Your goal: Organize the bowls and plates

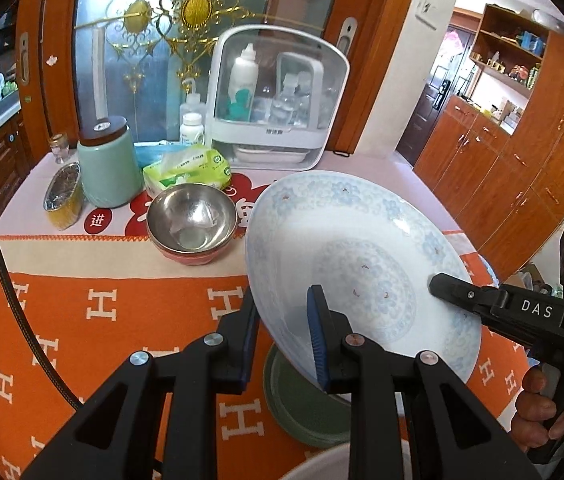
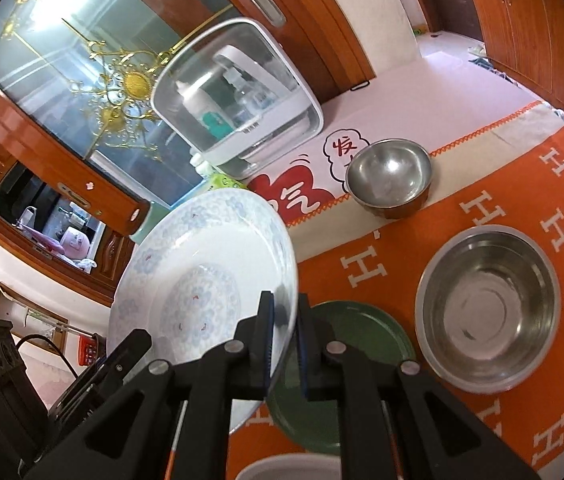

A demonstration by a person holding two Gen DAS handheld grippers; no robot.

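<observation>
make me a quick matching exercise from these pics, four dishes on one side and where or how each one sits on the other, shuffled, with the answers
Things
1. blue-patterned plate
2. green plate
3. wide steel bowl
4. small steel bowl

Places or states
A. flat on the orange cloth, under the raised plate
B. on the beige band near the white cabinet
C. tilted in the air, pinched at the rim by both tools
D. on the orange cloth, right of the green plate

Pairs: 1-C, 2-A, 3-D, 4-B

Your tilted plate (image 2: 202, 280) hangs over the flat plate (image 2: 341, 376); big bowl (image 2: 489, 312) at 3 o'clock, small bowl (image 2: 389, 176) at 1.
</observation>
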